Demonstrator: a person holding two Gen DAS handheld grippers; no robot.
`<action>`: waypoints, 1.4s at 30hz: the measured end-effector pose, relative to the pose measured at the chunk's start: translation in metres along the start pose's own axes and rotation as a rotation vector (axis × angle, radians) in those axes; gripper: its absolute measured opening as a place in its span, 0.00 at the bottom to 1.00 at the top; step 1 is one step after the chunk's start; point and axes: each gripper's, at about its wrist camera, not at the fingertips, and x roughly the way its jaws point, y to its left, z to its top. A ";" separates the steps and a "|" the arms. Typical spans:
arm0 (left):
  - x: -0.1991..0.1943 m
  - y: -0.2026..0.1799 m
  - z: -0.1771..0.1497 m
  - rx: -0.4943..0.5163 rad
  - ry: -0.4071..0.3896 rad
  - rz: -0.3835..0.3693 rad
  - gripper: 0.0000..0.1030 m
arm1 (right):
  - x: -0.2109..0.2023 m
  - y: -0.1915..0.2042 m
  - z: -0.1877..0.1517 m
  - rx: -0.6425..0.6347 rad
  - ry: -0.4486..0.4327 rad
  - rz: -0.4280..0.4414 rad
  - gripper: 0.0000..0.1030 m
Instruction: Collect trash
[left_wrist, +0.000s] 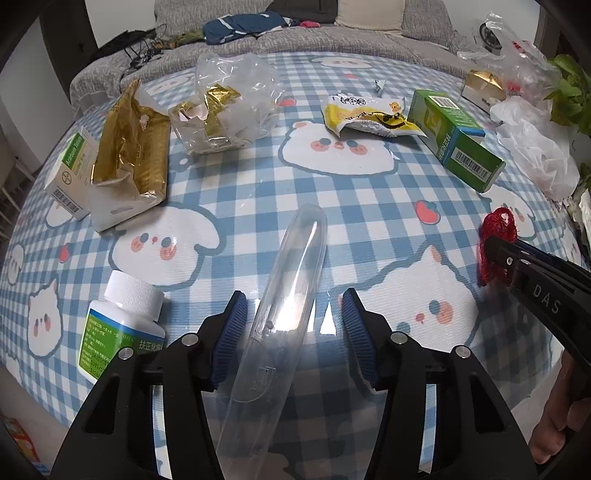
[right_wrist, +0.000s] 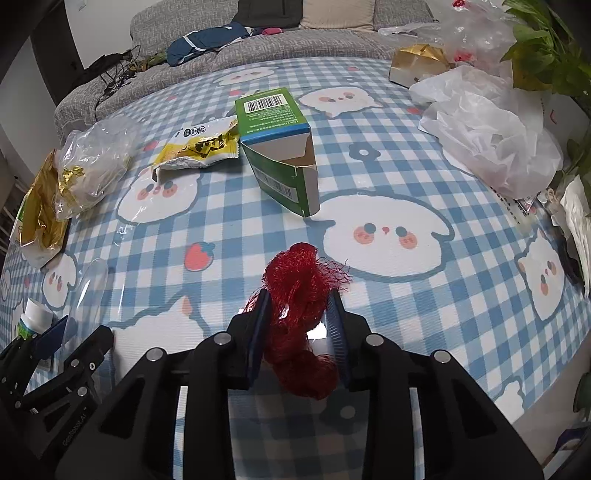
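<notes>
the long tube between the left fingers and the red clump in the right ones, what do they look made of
The tube: clear, glossy, seemingly rigid plastic; the checked cloth shows through it and it carries highlights. The red clump: probably fine plastic or fibre netting, bunched up, with loose frayed strands at its edges and a slight sheen.

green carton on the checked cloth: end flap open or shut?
Open. The green cardboard carton lies on its side on the blue checked tablecloth; its near end gapes, showing the pale inside and a loose flap.

Clear glossy plastic tube (left_wrist: 284, 314), frayed red mesh (right_wrist: 303, 325)

Soft daylight, sharp, fisheye-bent edges
</notes>
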 end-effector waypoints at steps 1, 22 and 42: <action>-0.001 0.000 0.000 0.000 0.001 0.001 0.43 | 0.000 0.000 0.000 0.001 0.000 -0.004 0.27; -0.015 -0.002 -0.012 0.020 -0.020 -0.040 0.24 | -0.018 -0.004 -0.005 0.013 -0.040 -0.004 0.13; -0.059 0.003 -0.050 0.036 -0.072 -0.071 0.24 | -0.053 0.003 -0.047 -0.020 -0.060 -0.015 0.13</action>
